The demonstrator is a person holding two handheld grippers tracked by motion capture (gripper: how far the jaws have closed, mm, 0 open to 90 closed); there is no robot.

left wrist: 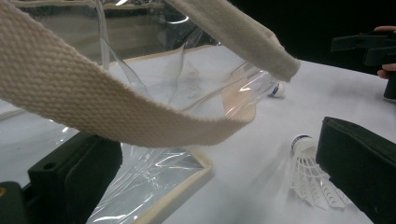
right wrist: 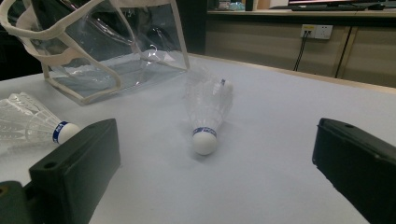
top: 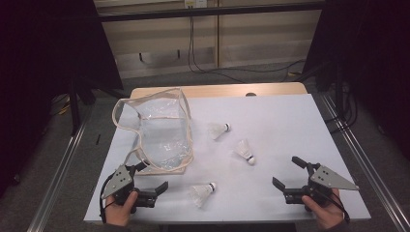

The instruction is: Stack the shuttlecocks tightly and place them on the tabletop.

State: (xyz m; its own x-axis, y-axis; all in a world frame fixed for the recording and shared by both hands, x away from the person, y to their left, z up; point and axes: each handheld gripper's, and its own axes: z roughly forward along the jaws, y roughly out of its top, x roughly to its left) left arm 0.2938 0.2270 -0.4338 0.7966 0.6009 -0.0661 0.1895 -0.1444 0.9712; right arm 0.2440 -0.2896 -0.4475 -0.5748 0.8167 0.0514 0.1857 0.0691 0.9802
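Nearest the left tool (top: 153, 176), shuttlecock (top: 201, 193) lying flat, cork pointing far-right, both tools gaping, empty.

No readable text — the shuttlecock (right wrist: 205, 121) band's print is blurred.

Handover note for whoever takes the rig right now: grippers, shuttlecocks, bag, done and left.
Left gripper: open, holding nothing, at the near left edge beside the clear bag; a bag strap hangs just ahead of its jaws.
Right gripper: open, holding nothing, at the near right.
Shuttlecocks: all three lie on the table, outside the bag: near one, middle one, far one.
Done: nothing bagged so far.
Left: probably the whole job, if the shuttlecocks go in the bag.
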